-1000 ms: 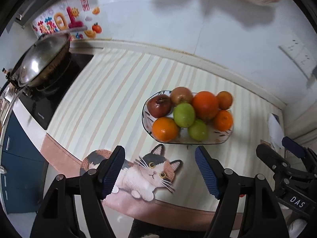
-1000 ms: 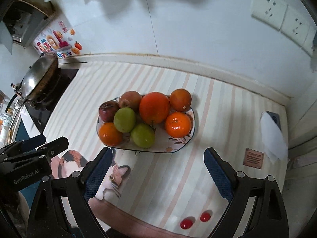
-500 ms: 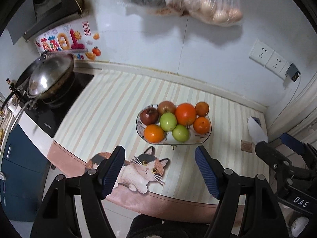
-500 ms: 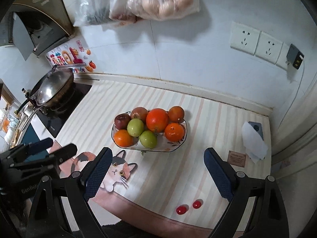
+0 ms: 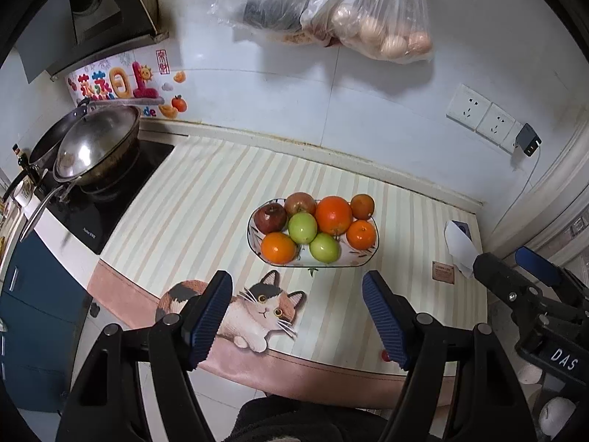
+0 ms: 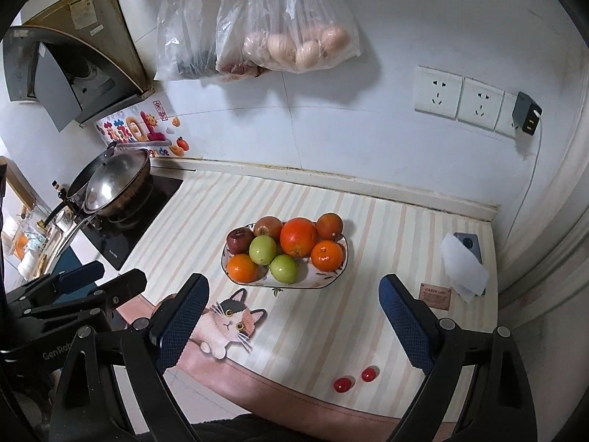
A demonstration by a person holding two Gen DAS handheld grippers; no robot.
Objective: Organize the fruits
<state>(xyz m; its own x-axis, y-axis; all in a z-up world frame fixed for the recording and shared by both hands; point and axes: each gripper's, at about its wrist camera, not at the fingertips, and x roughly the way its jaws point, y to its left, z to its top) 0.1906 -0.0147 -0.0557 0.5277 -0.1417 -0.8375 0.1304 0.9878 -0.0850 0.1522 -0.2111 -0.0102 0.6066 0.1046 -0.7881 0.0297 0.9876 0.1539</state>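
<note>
Tongs, left (image 5: 296, 316) and right (image 6: 294, 326), both gape wide and empty above the bench (image 6: 368, 243); fruit bowl (image 6: 333, 278) sits at twelve o'clock, two small red things (image 6: 355, 379), perhaps tomatoes, at five.

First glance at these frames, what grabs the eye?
The plate heaped with oranges, green and red apples sits mid-counter on the striped mat. Just in front of it is a calico cat picture, and two small red fruits lie near the front edge. Plastic bags hang on the wall above.
</note>
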